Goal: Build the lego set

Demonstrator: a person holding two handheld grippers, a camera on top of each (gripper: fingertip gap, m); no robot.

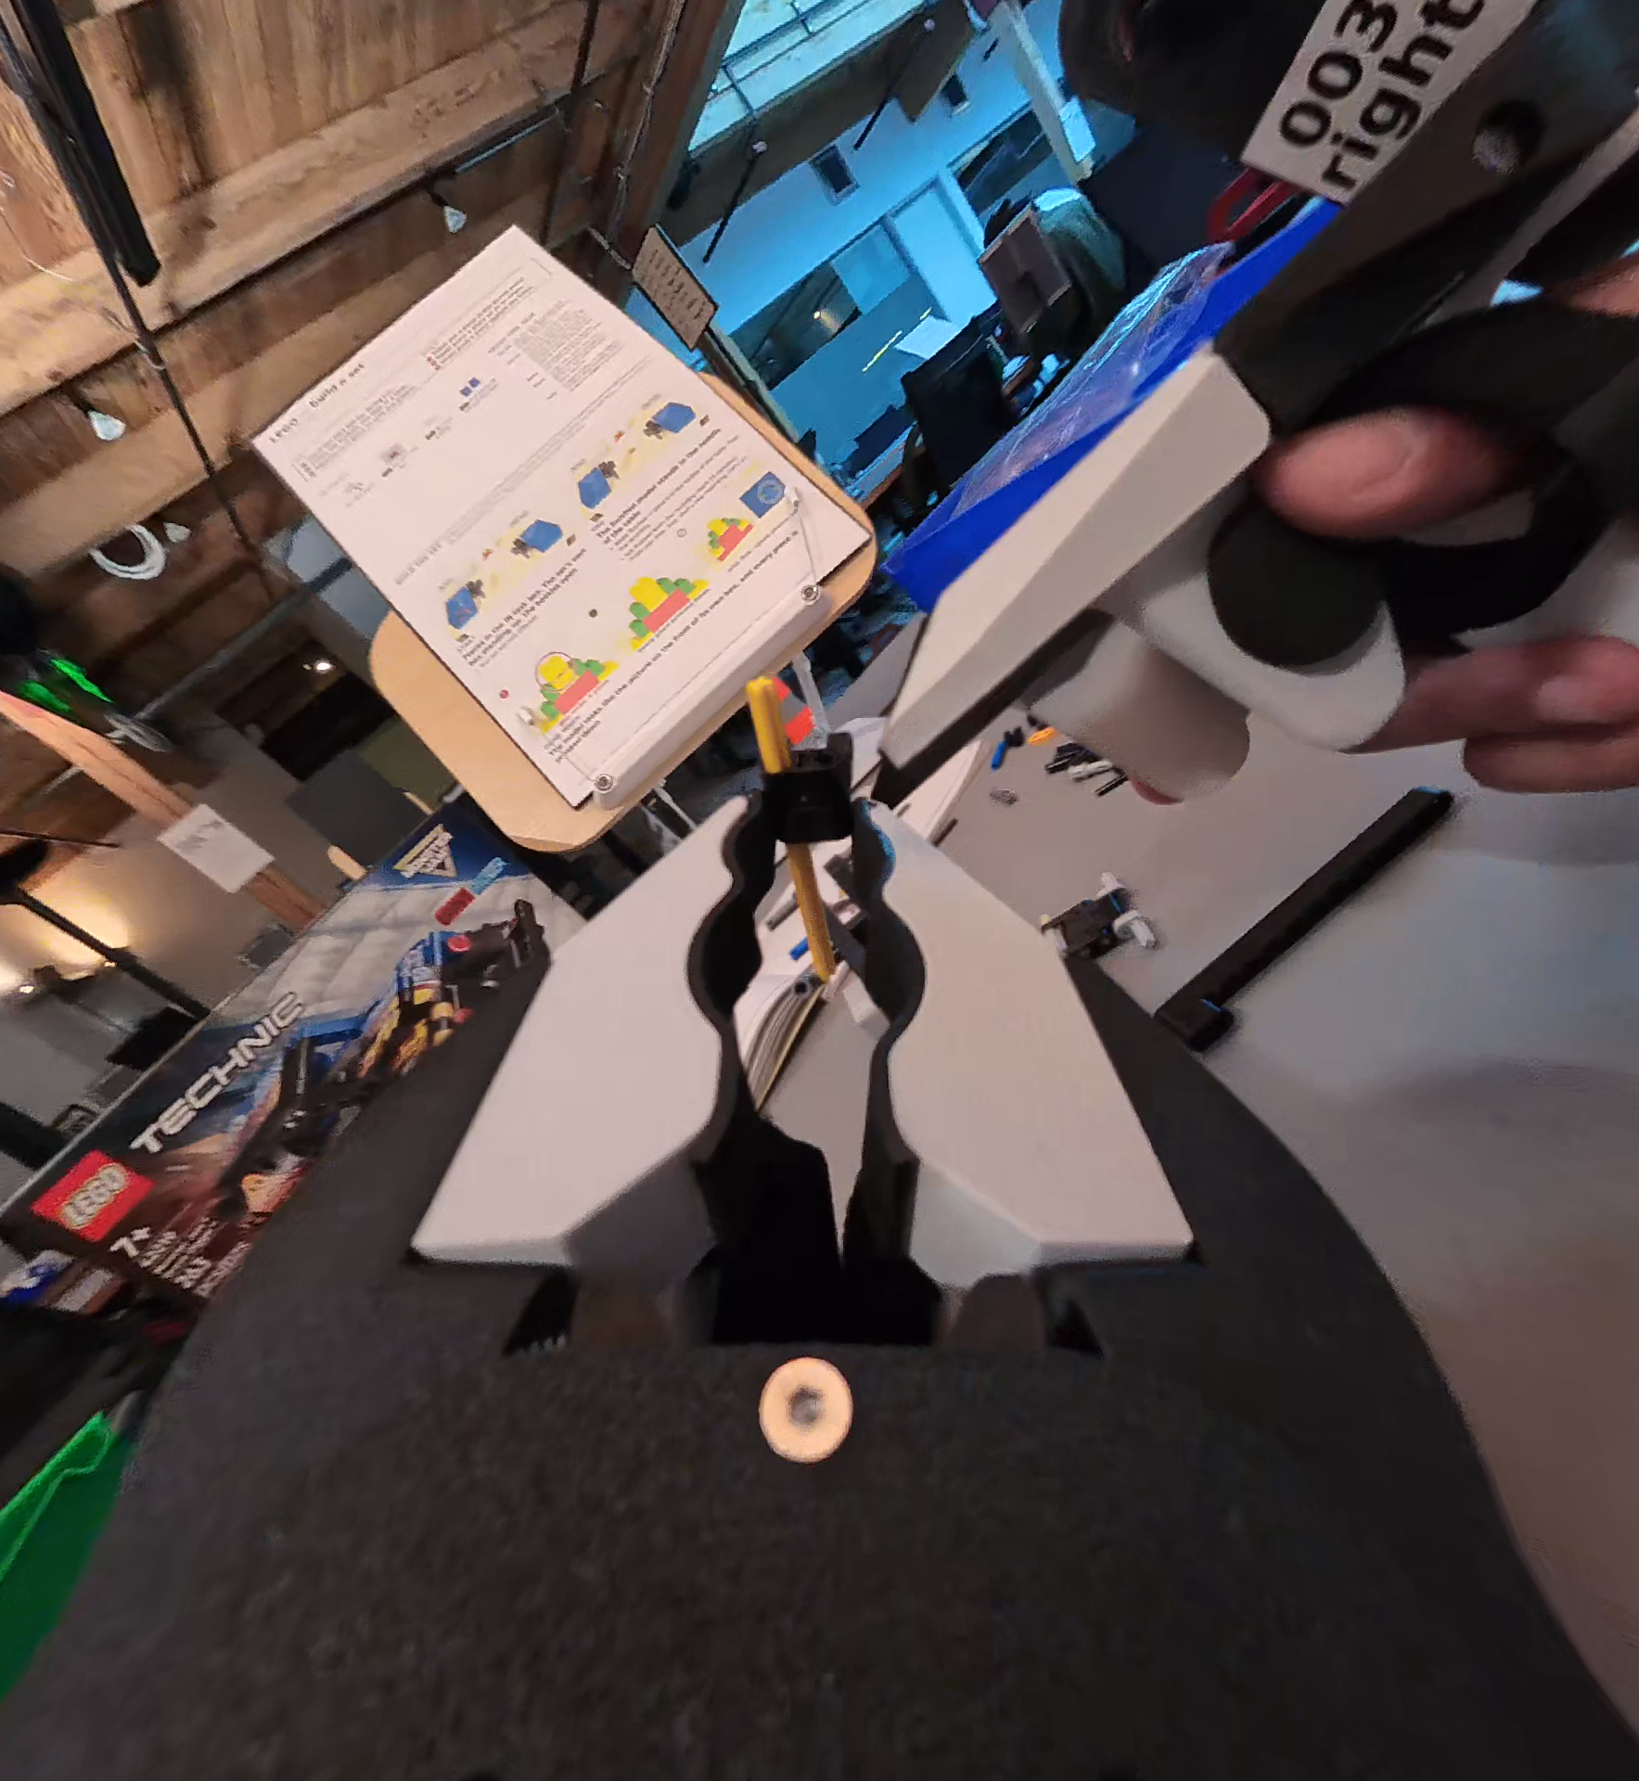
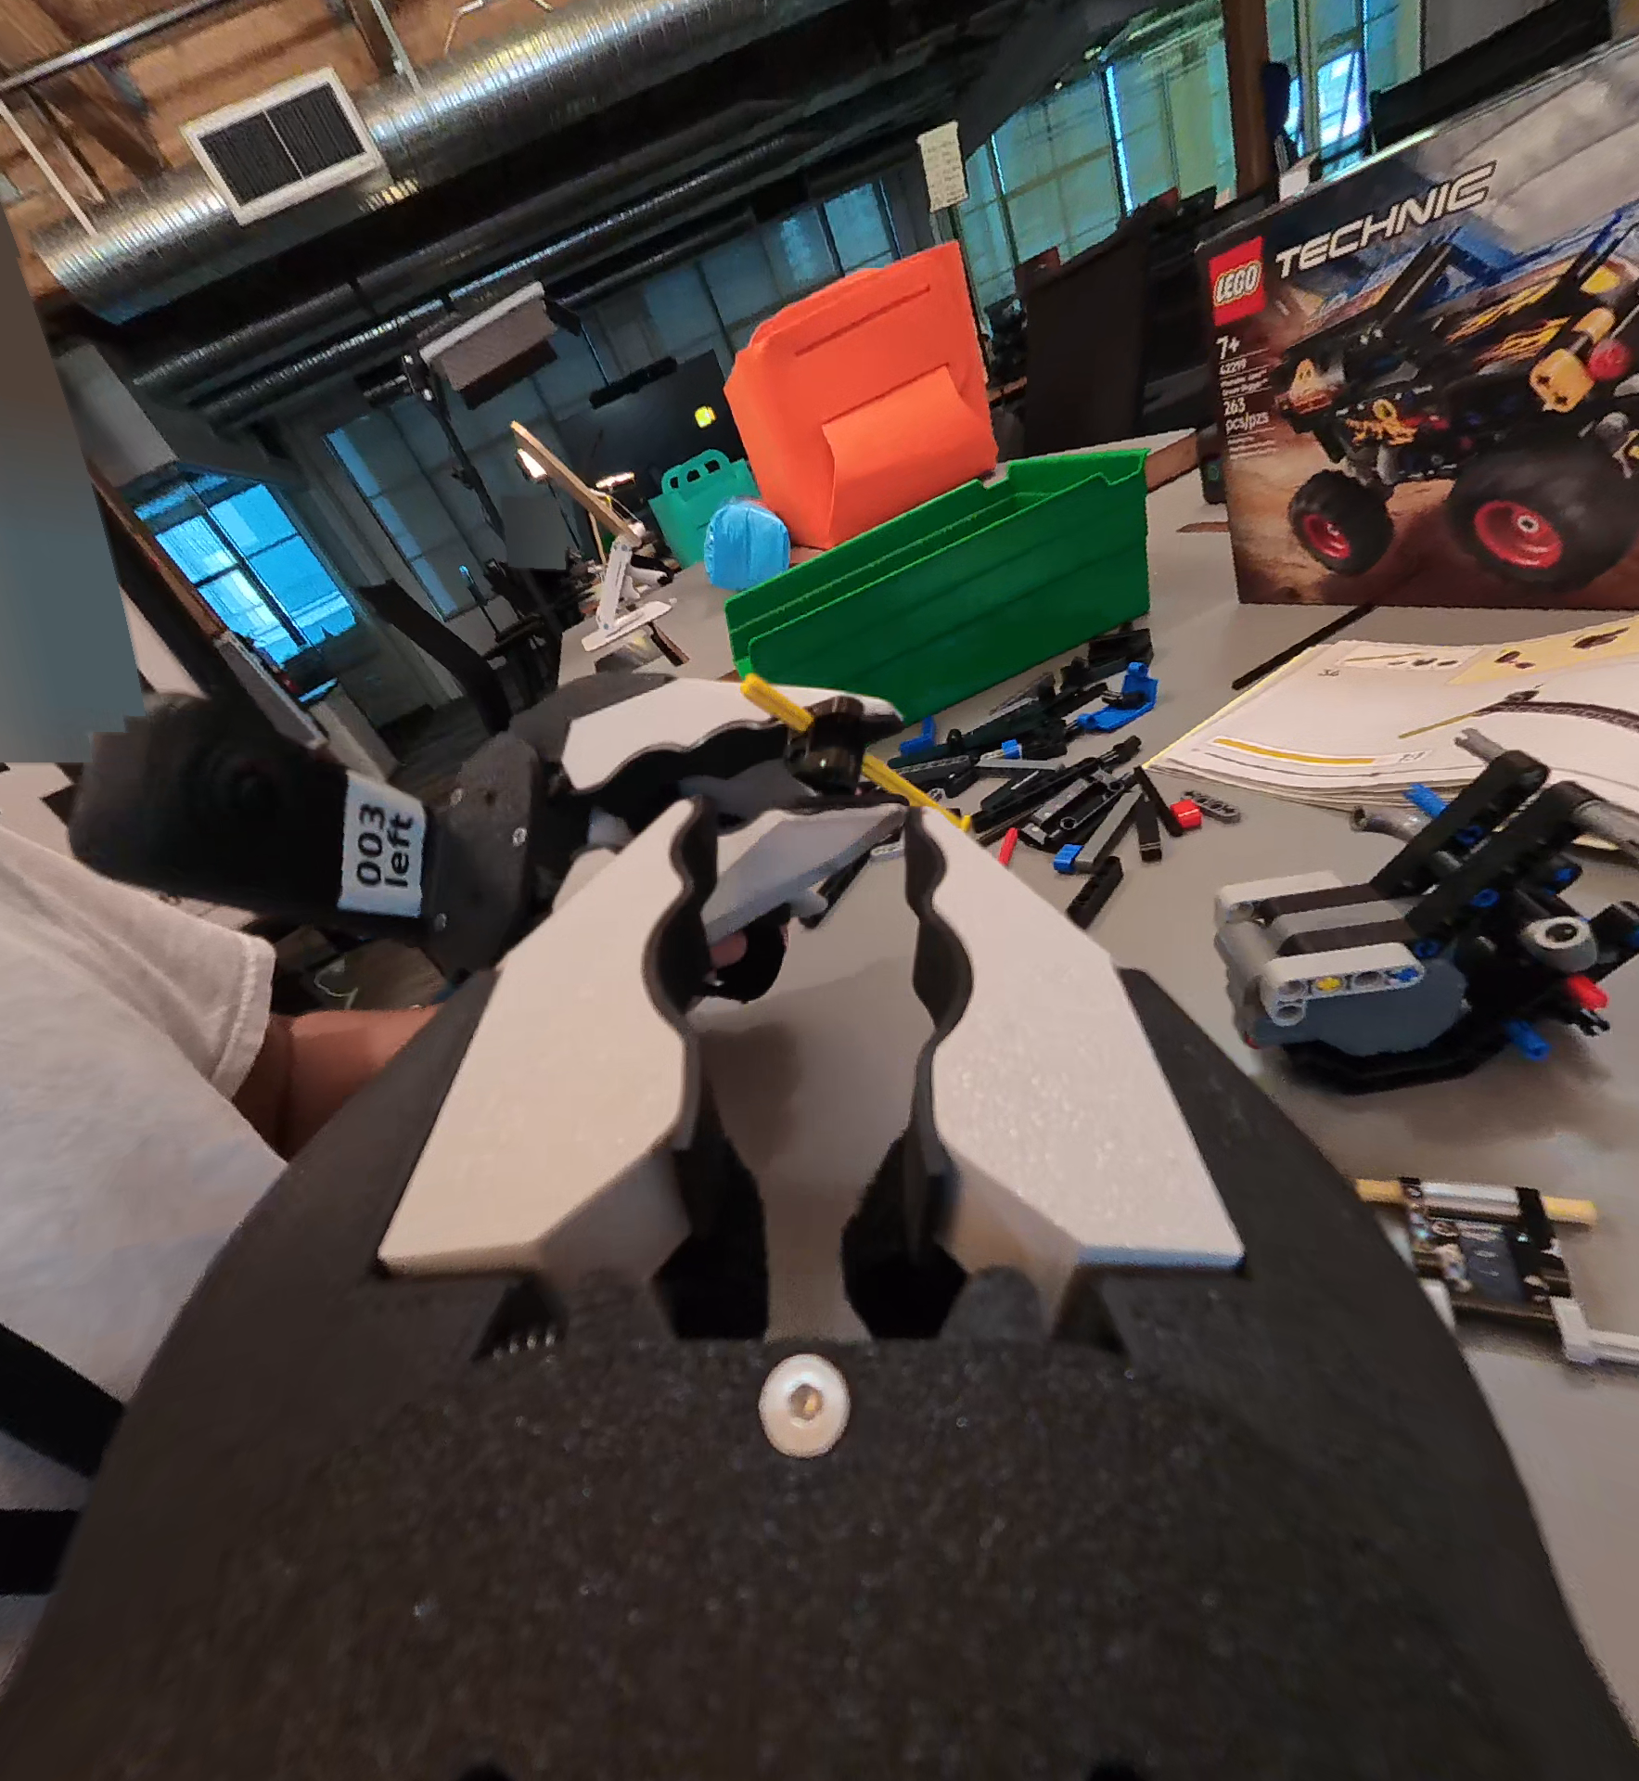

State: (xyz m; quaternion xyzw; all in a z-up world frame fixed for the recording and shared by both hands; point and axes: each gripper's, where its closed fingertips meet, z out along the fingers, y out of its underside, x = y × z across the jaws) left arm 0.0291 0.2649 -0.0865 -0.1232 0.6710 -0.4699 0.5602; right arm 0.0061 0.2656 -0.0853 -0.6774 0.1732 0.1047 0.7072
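L gripper (image 1: 810, 819) pinches black connector (image 1: 810, 785) w/ yellow axle (image 1: 810, 916).

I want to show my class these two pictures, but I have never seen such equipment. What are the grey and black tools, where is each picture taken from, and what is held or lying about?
Each picture comes from a camera mounted on a hand-held two-finger gripper, looking forward along its grey fingers. A person holds one in each hand.

The left gripper is shut on a thin yellow plastic axle that passes through a small black connector piece. The right gripper is open and holds nothing.

On the grey table lie a heap of loose black and blue pieces, a partly built black and grey model, an open instruction booklet, a green plastic bin and the set's printed box.
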